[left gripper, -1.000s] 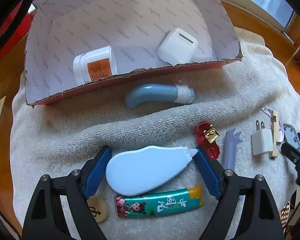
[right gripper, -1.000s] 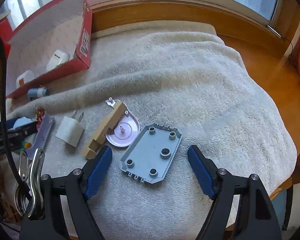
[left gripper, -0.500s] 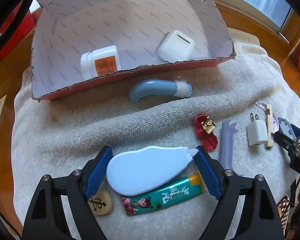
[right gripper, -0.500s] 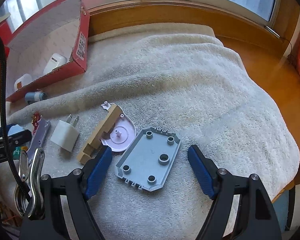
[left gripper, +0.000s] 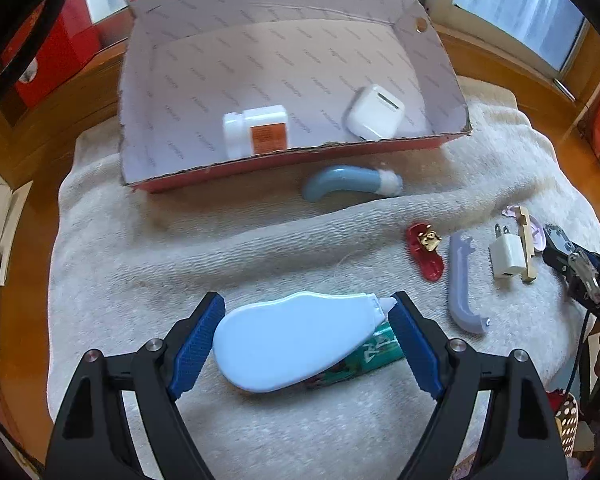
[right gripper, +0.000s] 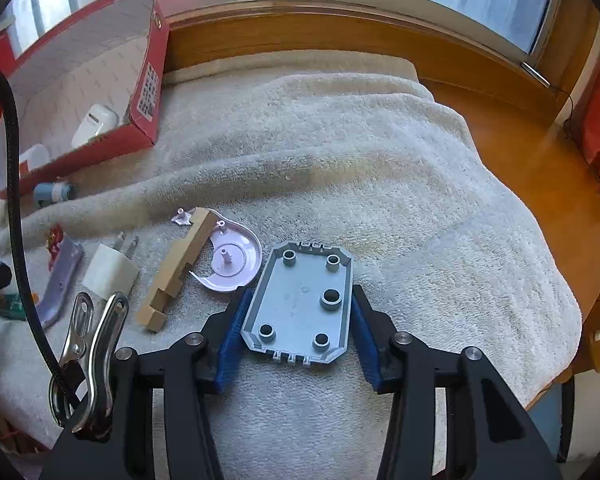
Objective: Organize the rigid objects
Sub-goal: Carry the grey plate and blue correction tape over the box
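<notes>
Left wrist view
Correction tape dispenser: pale blue, held off the towel, on the near side of the red box.
Left gripper: blue pads on both ends of the dispenser, clamped on it.
Green tube: on the towel under the dispenser, mostly hidden.
Red box contents: white bottle with orange label and white case against the near wall.
Blue curved piece: just outside the box's near wall.
Red clip, lilac strip, white plug: right of the box, near side.

Right wrist view
Grey plate: flat on the towel, well right of the red box.
Right gripper: jaws closing, plate between them; pads look to touch its edges, contact hard to confirm.
Wooden block, lilac disc: between box and plate.
</notes>
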{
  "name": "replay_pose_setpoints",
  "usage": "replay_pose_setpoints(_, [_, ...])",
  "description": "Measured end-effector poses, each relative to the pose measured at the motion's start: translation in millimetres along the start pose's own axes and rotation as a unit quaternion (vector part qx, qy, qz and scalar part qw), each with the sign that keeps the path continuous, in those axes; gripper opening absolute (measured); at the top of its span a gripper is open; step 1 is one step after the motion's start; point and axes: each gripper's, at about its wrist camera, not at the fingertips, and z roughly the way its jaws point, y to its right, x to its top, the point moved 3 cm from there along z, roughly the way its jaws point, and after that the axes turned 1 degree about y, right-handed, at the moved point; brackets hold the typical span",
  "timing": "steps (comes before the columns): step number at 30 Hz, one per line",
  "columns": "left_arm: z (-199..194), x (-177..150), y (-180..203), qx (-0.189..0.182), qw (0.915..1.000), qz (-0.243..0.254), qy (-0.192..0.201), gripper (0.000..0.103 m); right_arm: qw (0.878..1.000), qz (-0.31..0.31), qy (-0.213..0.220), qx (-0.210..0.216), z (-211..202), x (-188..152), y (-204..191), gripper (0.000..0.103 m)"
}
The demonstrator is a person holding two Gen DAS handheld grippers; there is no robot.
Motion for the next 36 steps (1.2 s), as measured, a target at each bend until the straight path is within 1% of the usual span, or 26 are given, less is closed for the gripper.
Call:
replay_pose_setpoints(2, [-0.2, 1.3, 2.1, 0.002, 1.0000, -0.004, 0.001, 0.084, 1.000, 0.011, 0.003, 0.012, -5.1, 1.1, 1.0, 0.045])
replay_pose_setpoints(5, [-2.1, 1.3, 0.0, 0.002, 1.0000, -0.007, 0.003, 0.084, 1.000, 0.014, 0.008, 0.025, -12.3, 2.9, -2.2, 0.045])
replay_pose_setpoints(7, [-2.9, 1.5, -1.5, 0.001, 1.0000, -0.009, 0.004, 0.084, 1.000, 0.008, 0.010, 0.027, -14.4, 3.4, -6.8, 0.044])
replay_pose_setpoints(10, [-4.9, 1.1, -3.6, 0.001, 0.9999, -0.009, 0.005, 0.084, 0.999, 0.007, 0.010, 0.041, -18.9, 3.8, -14.1, 0.044])
replay_pose_setpoints(14, [-9.0, 2.8, -3.5, 0.000, 0.9999, -0.008, 0.010, 0.084, 0.998, -0.004, 0.023, 0.051, -31.1, 7.9, -26.4, 0.044])
replay_pose_setpoints(20, [-15.3, 8.2, -4.6, 0.000, 0.9999, -0.004, 0.017, 0.084, 0.995, -0.025, 0.040, 0.082, -45.7, 20.2, -51.0, 0.044])
replay_pose_setpoints(24, [-21.3, 15.1, -6.1, -0.004, 0.9997, -0.003, 0.023, 0.084, 0.993, -0.050, 0.046, 0.097, -50.7, 29.6, -70.3, 0.044])
replay_pose_setpoints(28, [-26.2, 23.9, -9.1, -0.007, 0.9994, -0.009, 0.032, 0.084, 0.990, -0.060, 0.052, 0.115, -53.4, 39.4, -85.1, 0.044])
replay_pose_setpoints(36, [-30.6, 50.9, -14.4, 0.007, 0.9990, -0.015, 0.042, 0.084, 0.982, -0.087, 0.074, 0.151, -53.1, 62.8, -112.8, 0.044])
